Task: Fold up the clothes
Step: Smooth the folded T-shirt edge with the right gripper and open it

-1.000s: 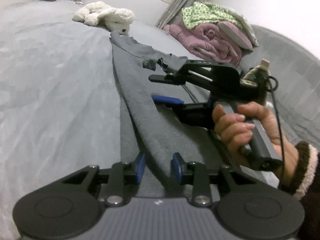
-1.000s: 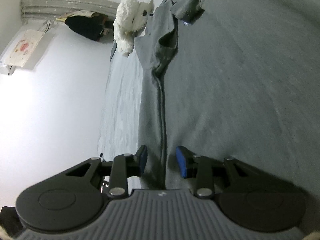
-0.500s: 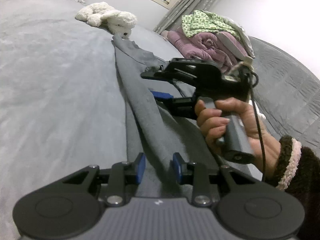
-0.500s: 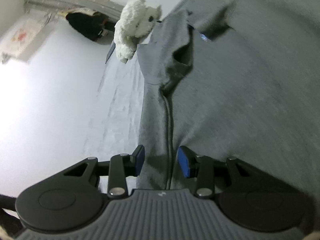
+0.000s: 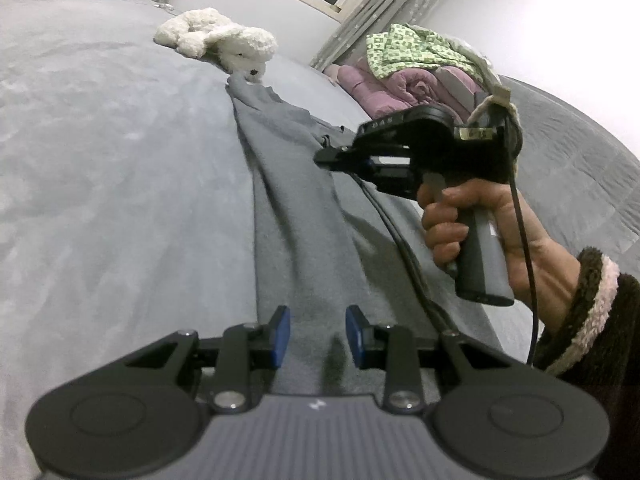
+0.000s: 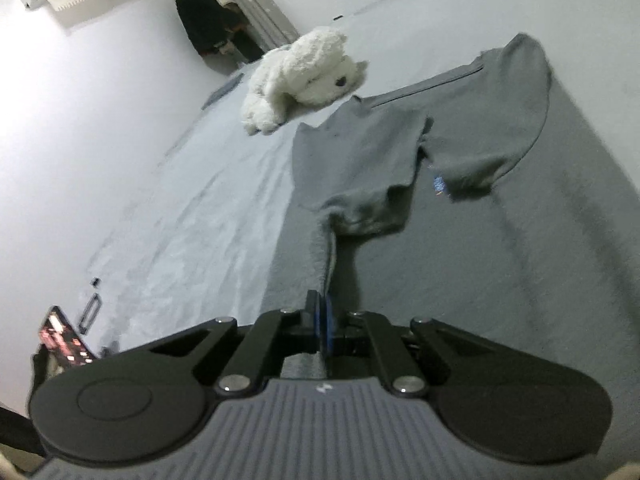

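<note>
**Grey shirt pinched along its side seam on the bed**

The near end of the grey shirt runs under the body of the left gripper and is cut off there, so its hem cannot be made out. In the right wrist view the shirt's right-hand side runs out of frame, and its surface is blurred. The fingertips of the right gripper, seen from the left wrist camera, are hard to separate against the dark body of the tool.

The shirt lies on the grey bed with its long axis running away from both cameras toward the far edge, collar end pointing at the white plush toy. One short sleeve is folded over onto the body.

The left gripper's blue pads stand apart over the cloth, gripping nothing. The right gripper's pads are pressed together on a raised ridge of the shirt's fabric along its left side.

Folded pink and green bedding sits near the far right corner of the bed.
</note>
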Motion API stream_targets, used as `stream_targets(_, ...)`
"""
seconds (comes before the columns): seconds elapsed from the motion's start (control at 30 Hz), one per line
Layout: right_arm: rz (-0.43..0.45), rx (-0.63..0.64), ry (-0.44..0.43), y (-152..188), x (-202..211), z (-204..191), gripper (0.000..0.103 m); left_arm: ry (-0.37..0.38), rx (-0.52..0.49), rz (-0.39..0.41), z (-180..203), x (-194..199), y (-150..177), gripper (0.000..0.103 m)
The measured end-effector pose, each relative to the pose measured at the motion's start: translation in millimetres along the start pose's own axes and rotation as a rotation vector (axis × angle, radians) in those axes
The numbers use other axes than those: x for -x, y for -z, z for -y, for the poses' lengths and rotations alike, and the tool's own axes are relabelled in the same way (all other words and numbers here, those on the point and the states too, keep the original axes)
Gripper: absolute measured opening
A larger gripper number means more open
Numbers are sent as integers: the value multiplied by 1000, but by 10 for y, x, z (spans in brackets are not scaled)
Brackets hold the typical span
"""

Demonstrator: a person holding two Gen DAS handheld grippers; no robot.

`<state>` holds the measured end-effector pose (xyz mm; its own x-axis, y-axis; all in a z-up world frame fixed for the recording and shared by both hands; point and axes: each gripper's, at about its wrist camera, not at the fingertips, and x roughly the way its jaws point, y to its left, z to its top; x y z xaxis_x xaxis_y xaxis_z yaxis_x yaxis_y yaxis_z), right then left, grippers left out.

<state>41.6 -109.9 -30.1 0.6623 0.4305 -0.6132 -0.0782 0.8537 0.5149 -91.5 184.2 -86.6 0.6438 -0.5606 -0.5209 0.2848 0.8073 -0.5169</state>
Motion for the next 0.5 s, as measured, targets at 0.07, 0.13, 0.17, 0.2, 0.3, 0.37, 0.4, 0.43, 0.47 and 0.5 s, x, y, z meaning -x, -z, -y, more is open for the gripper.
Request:
stream_targets(0.07, -2, 0, 16, -6, 9, 36, 5, -3, 5, 5, -11, 8, -9, 31)
stream_targets(0.13, -16, -12, 18, 0, 17, 70, 13, -3, 4, 12, -12, 20, -20, 31)
stream_targets(0.17, -21, -12, 19, 9, 30, 79, 15, -3, 0, 16, -9, 25, -26, 31)
stream_targets(0.2, -25, -12, 18, 18, 41, 85, 15, -2, -3, 21, 1, 32, -30, 31)
stream_targets(0.3, -35, -35, -5, 47, 126, 145, 33, 7, -7, 33, 31, 41, -41, 31)
stream_targets(0.37, -29, -38, -20, 63, 187, 166, 41, 6, -7, 32, 56, 29, -54, 31)
stream_targets(0.4, -31, -32, -23, 72, 217, 175, 41, 5, -7, 31, 69, 23, -61, 31)
stream_targets(0.43, -35, -24, -23, 78, 243, 183, 41, 5, -8, 31, 82, 17, -67, 31)
stream_targets(0.47, -38, -17, -23, 83, 266, 191, 41, -2, -13, 28, 103, 9, -94, 31)
stream_targets(0.5, -41, -14, -24, 81, 278, 197, 41, -9, -19, 25, 124, 1, -121, 31)
